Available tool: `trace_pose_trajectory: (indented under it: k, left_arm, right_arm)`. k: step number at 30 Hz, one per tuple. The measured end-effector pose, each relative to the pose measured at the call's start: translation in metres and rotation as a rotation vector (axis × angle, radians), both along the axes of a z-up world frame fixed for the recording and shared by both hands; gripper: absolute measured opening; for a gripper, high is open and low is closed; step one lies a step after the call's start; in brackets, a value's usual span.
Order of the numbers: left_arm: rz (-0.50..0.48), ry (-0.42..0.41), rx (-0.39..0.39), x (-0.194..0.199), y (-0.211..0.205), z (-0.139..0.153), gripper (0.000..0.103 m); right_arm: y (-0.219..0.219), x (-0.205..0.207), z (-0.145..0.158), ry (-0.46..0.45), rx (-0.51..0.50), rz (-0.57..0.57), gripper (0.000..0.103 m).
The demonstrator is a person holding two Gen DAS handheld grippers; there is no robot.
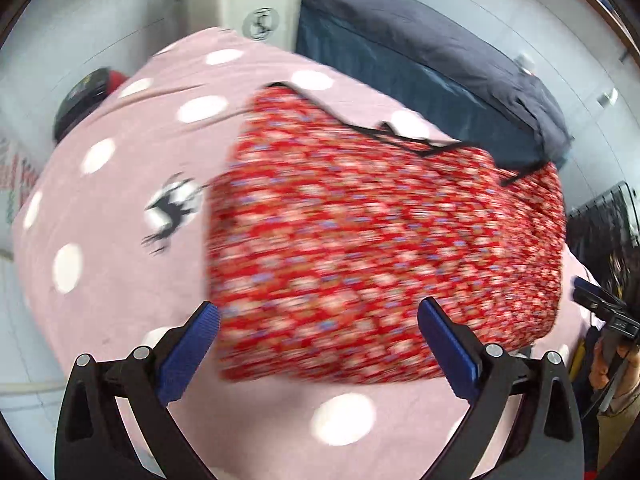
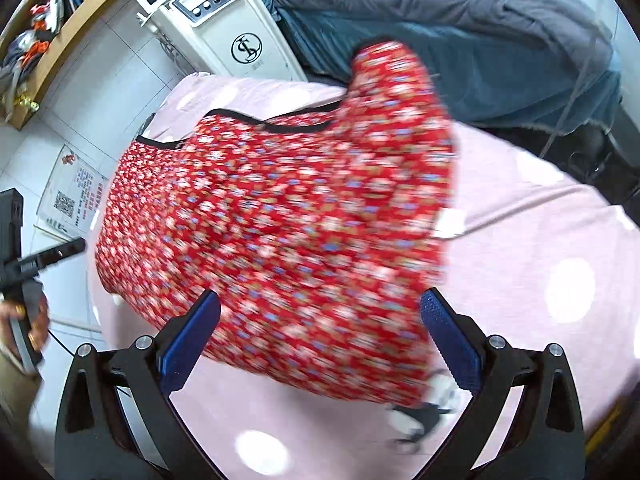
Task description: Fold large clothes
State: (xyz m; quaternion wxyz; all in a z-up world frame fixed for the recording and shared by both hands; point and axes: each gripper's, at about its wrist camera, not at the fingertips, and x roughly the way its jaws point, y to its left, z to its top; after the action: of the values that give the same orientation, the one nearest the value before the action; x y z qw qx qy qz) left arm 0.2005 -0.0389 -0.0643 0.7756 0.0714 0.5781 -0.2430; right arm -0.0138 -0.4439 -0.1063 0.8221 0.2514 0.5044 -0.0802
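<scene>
A red flower-print garment (image 1: 380,240) with black trim lies spread on a pink bed cover with white dots (image 1: 120,140). It also shows in the right wrist view (image 2: 280,220), where one part of it at the far side is raised into a peak. My left gripper (image 1: 320,320) is open and empty, above the garment's near edge. My right gripper (image 2: 320,312) is open and empty, also above the garment's near edge. The other gripper shows at the edge of each view, at the right of the left wrist view (image 1: 600,308) and at the left of the right wrist view (image 2: 24,256). Both views are blurred.
A white machine with a round logo (image 2: 236,36) stands beyond the bed. A dark blue-grey duvet (image 2: 480,32) lies on a bed behind. A wooden shelf with clutter (image 2: 44,36) is at far left. A printed sheet (image 2: 76,196) lies on the tiled floor.
</scene>
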Motion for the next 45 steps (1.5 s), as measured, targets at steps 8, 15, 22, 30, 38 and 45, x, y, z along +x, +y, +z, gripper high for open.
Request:
trace_pose_trajectory:
  k: [8, 15, 22, 30, 38, 45]
  left_arm:
    - [0.151, 0.118, -0.099, 0.04, 0.07, -0.027, 0.097]
    - [0.094, 0.215, -0.164, 0.07, 0.061, -0.07, 0.097]
    - [0.039, 0.32, -0.273, 0.097, 0.038, -0.103, 0.098]
    - [0.083, 0.398, -0.33, 0.115, 0.029, -0.136, 0.098]
    - [0.07, 0.35, -0.317, 0.109, 0.03, -0.129, 0.091]
    - [0.015, 0.266, -0.387, 0.086, 0.028, -0.079, 0.048]
  right_arm:
    - [-0.034, -0.033, -0.047, 0.01, 0.168, -0.11, 0.098]
    - [-0.048, -0.023, -0.095, 0.04, 0.267, -0.163, 0.098]
    - [-0.043, 0.009, -0.131, 0.048, 0.38, -0.113, 0.098]
    - [-0.032, 0.039, -0.137, 0.042, 0.36, -0.054, 0.098]
    - [-0.016, 0.044, -0.117, 0.058, 0.338, -0.123, 0.064]
    - [0.016, 0.048, -0.051, 0.009, 0.239, -0.121, 0.045]
